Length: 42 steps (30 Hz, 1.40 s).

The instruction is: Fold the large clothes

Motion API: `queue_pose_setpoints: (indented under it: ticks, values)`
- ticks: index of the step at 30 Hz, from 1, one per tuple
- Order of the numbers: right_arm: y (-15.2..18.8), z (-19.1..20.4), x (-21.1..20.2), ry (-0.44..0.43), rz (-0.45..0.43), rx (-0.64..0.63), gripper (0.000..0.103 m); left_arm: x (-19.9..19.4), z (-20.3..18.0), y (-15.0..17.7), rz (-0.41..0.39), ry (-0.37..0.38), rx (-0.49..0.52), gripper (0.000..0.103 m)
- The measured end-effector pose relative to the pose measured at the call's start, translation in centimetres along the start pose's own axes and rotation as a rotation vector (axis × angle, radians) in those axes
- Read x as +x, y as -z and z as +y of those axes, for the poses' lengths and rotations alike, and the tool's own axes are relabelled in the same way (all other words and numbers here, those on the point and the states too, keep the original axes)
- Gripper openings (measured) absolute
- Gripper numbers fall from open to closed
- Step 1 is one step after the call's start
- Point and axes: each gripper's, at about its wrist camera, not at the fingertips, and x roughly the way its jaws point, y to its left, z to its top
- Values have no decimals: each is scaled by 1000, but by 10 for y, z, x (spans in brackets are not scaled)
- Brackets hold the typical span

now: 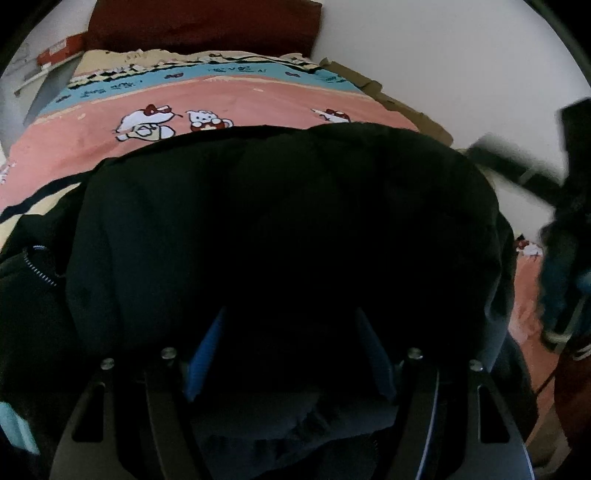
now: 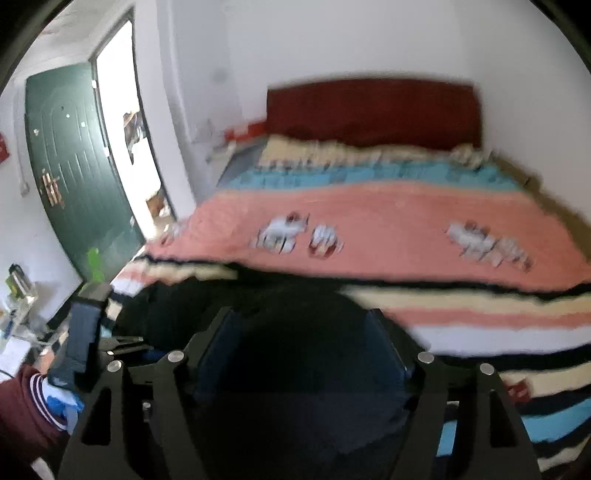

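We take the dark red headboard (image 1: 203, 26) as our landmark: the black garment (image 1: 288, 206) lies on the pink cartoon bedspread (image 1: 221, 99) at the end of the bed far from that headboard, and close to us. In the left wrist view it fills nearly everything below the printed cats, a broad mound whose far edge runs roughly parallel to the headboard, so we judge its long axis to lie across the bed, though its near end is lost in shadow. Our left gripper (image 1: 291, 347) stands with its blue-padded fingers (image 1: 207, 354) spread apart, the garment directly ahead and beneath them; dark cloth lies between the jaws, but we cannot see the pads pressing on it, so we read it as released. Our right gripper (image 2: 303, 350) is likewise spread, its jaws apart with dark fabric below and between them and nothing visibly clamped; that view is blurred. It sits over the garment's edge nearer the striped border of the bedspread (image 2: 498, 306), and a maroon sleeve (image 2: 22, 402) shows at the lower left of that view. Both hands are right at the garment, the left more squarely over its bulk, so we judge the left the better placed to take the near edge and carry it toward the headboard for a fold.
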Motion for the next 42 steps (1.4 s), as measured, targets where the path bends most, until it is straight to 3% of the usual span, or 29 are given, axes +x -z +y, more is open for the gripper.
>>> queue_pose_setpoints:
  ticks: [2, 6, 9, 11, 15, 18, 21, 26, 31, 33, 37, 39, 42]
  values:
    - [25, 0, 19, 48, 60, -23, 71, -5, -2, 6, -10, -25, 13, 68]
    - [57, -8, 12, 20, 55, 12, 72, -9, -13, 22, -19, -73, 65, 68]
    - [74, -10, 19, 48, 85, -9, 72, -6, -21, 31, -49, -113, 93, 69]
    - [75, -12, 28, 60, 105, -15, 72, 1, -17, 30, -73, -127, 90, 70]
    - [57, -16, 95, 60, 203, -13, 75, 18, 8, 13, -95, -136, 24, 70]
    - [62, -10, 114, 91, 204, -18, 75, 22, 13, 13, -91, -174, 31, 69]
    - [67, -10, 112, 93, 205, -19, 75, 20, 9, 23, -61, -202, 36, 69]
    - [92, -5, 74, 86, 225, -31, 75, 11, -9, 43, 5, -268, 81, 70]
    - [72, -4, 65, 98, 260, -10, 75, 1, -6, 17, 51, -253, 23, 69]
    - [63, -3, 57, 87, 254, -11, 75, -15, -9, 11, 17, -217, 18, 69]
    - [40, -1, 33, 40, 191, -27, 75, -66, -7, -14, -124, -132, -19, 69]
    - [28, 0, 26, 29, 158, -37, 75, -77, 2, -36, -174, -141, -40, 69]
    - [-13, 3, 24, 34, 68, -60, 77, -61, 22, -77, -193, -193, -86, 69]
